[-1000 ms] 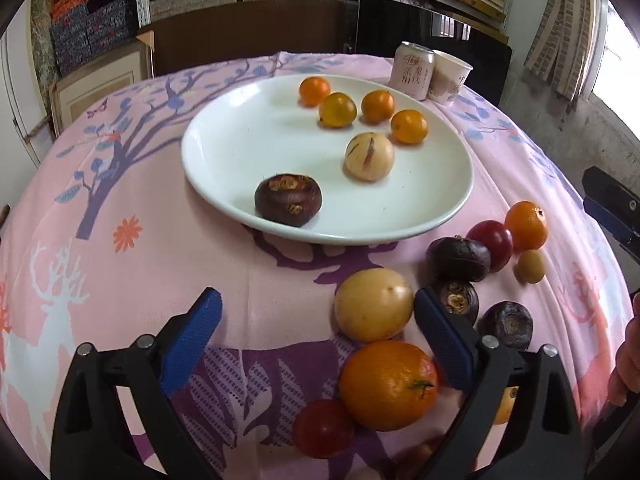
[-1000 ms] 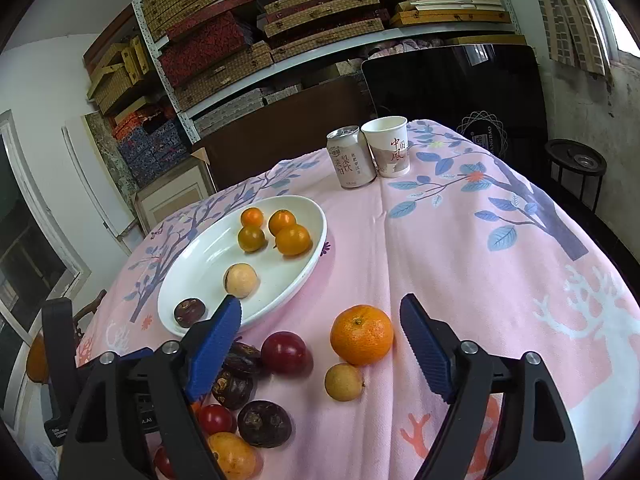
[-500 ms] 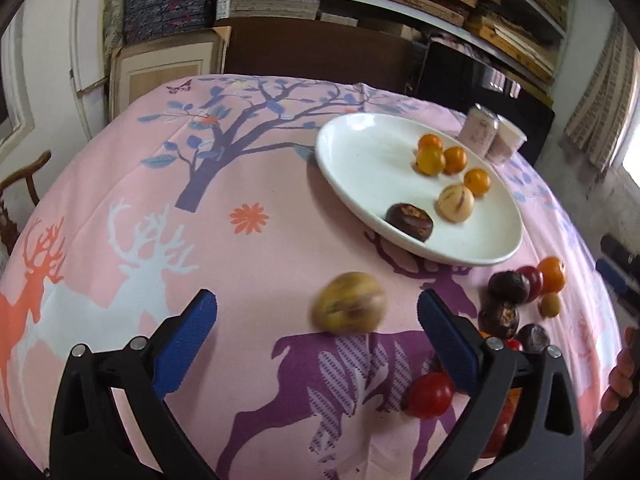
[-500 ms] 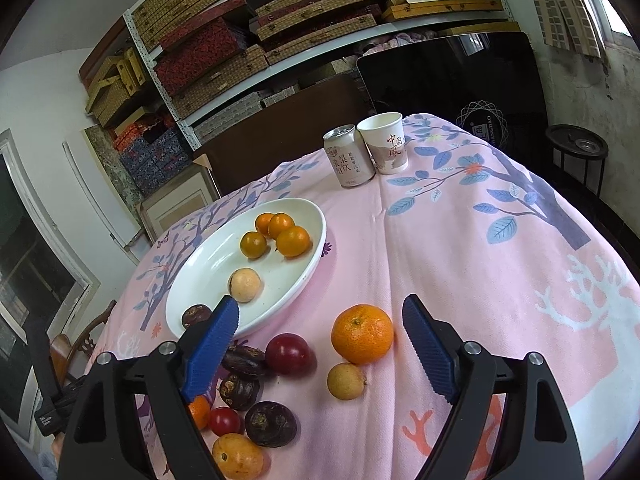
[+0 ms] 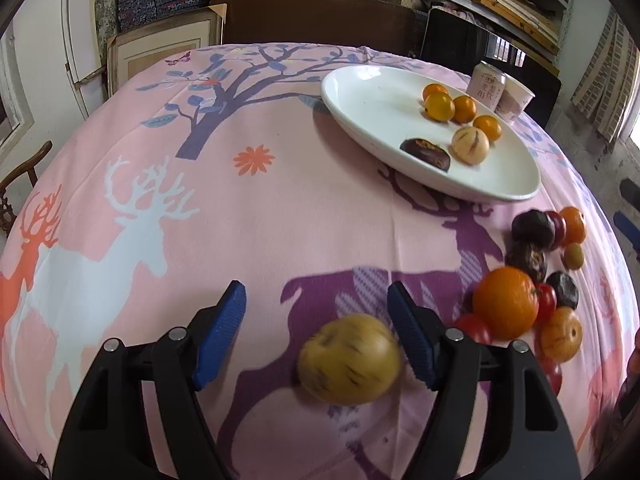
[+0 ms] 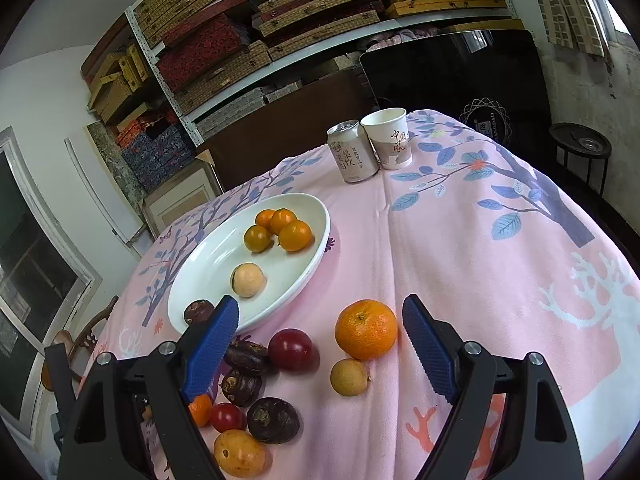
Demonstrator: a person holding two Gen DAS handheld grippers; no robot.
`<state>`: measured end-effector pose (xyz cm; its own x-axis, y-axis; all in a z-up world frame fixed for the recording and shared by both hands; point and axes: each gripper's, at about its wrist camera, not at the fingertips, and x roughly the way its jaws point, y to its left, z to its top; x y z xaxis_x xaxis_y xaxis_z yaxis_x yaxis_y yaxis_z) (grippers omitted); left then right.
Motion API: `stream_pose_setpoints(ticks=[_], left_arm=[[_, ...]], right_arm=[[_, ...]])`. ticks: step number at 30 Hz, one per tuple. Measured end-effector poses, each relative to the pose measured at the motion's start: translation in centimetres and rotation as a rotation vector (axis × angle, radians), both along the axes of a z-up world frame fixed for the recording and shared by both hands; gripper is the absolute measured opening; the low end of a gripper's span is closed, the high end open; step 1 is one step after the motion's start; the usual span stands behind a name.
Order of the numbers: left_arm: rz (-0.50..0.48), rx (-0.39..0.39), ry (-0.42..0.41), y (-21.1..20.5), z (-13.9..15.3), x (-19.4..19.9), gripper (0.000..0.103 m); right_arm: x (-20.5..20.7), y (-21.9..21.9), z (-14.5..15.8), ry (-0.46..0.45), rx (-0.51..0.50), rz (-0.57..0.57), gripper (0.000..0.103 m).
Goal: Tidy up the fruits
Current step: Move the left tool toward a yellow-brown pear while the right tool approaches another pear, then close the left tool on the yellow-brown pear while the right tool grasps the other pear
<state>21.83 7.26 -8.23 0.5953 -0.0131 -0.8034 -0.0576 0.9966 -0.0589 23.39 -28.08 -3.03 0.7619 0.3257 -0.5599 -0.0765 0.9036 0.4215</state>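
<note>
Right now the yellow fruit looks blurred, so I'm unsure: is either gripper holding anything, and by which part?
Nothing is held. The yellow fruit lies between the left gripper pads, ungripped; the right gripper is open.

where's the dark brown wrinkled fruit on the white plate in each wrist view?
Left wrist: dark brown wrinkled fruit lies right of centre, on the oval white plate's near side.
Right wrist: at the plate's lower-left end, partly behind the blue left pad.
Shared landmark: pale striped round fruit beside it.

Left gripper (image 5: 316, 314) narrowing (right gripper (image 6: 320, 338) wide)
</note>
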Motion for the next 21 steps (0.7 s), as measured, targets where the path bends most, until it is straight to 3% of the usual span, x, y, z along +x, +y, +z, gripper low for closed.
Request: stream_pose_setpoints(ticks=[21], left_arm=[[-0.106, -0.007, -0.023, -1.0, 0.5, -8.3, 0.072]], right_arm=[[-0.3, 0.9, -0.3, 0.011, -0.023, 0.014, 0.085]])
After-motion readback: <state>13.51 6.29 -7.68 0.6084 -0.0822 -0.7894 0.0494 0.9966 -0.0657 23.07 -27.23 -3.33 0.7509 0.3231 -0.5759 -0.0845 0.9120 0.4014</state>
